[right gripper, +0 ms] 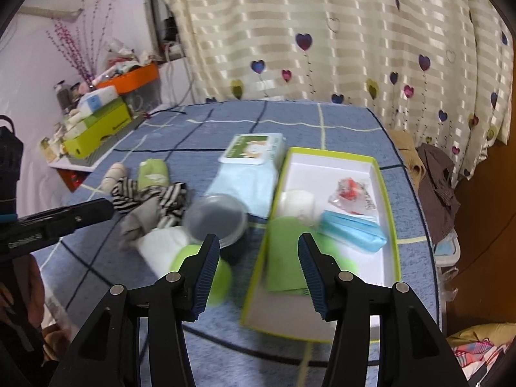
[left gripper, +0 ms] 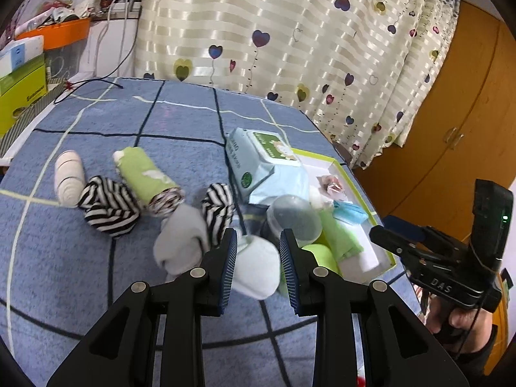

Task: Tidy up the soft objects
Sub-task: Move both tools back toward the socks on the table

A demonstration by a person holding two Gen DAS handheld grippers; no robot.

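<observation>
We see a blue checked bedspread point(left gripper: 96, 258) with open cloth at the near left, and its far edge meets the heart-print curtain point(left gripper: 290, 38). At the right sits the green-rimmed box point(right gripper: 385, 193), its long axis running near to far, with a blue pouch point(right gripper: 351, 230) and a folded green cloth point(right gripper: 283, 258) inside.

The left hand-held gripper point(left gripper: 258, 258) is clamped on a white rolled sock point(left gripper: 254, 267), whose blurred end seems to point away from us, just left of the box. Beyond it lie a grey sock point(left gripper: 180, 235), striped socks point(left gripper: 106, 206) and a green roll point(left gripper: 145, 177) pointing far-left.

The right hand-held gripper point(right gripper: 258, 258) stands wide with nothing between its pads, above the box's near-left edge, the green cloth beneath. A wipes pack point(right gripper: 248, 167) lies just left of the box.
</observation>
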